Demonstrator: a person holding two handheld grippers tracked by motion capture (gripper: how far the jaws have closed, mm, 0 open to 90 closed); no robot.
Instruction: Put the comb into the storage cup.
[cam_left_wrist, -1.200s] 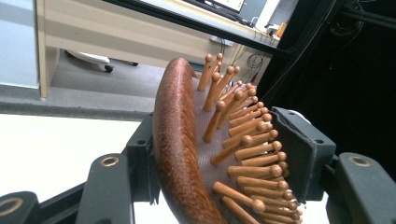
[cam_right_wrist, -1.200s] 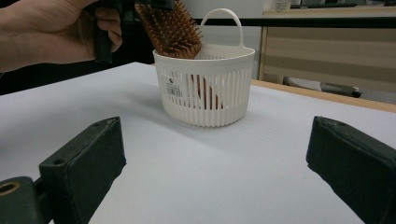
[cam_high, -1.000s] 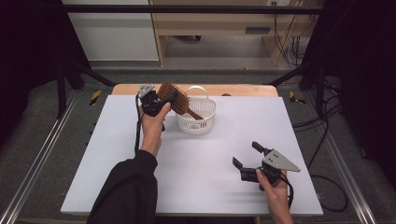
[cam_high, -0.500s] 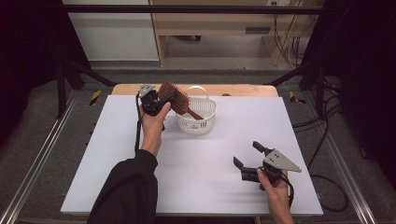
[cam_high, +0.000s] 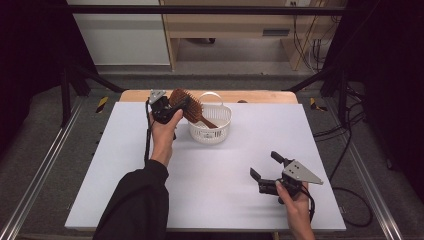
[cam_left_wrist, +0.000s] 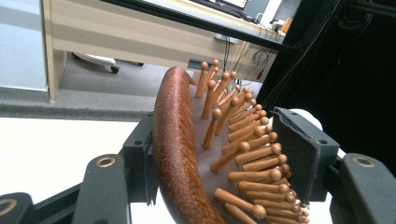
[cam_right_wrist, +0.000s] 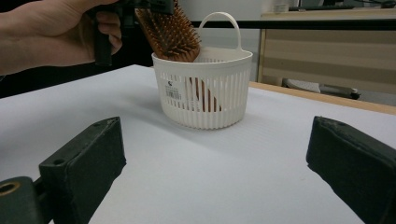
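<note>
The wooden hairbrush is already standing with its handle down inside the small white basket, which sits near the far edge of the desk. The brush head leans out over the rim toward the left gripper, tilted and not upright. In the right gripper view I can see the handle through the slots of the basket wall, reaching down to about the bottom.

The left gripper has the brush head between its jaws. In the left gripper view one jaw lies against the smooth wooden back, and the other stands at the tips of the bristle pins; it looks to me as a light hold, though whether that second jaw really presses on the pins I cannot tell for sure.

The right gripper rests low over the near right part of the desk, well apart from the basket, with its jaws wide apart and nothing between them.

So I would say the placing is nearly done: the brush is in the basket. What is left, in my judgement, is to let go of the head and to draw the left hand away, so the brush rests against the rim by itself.
</note>
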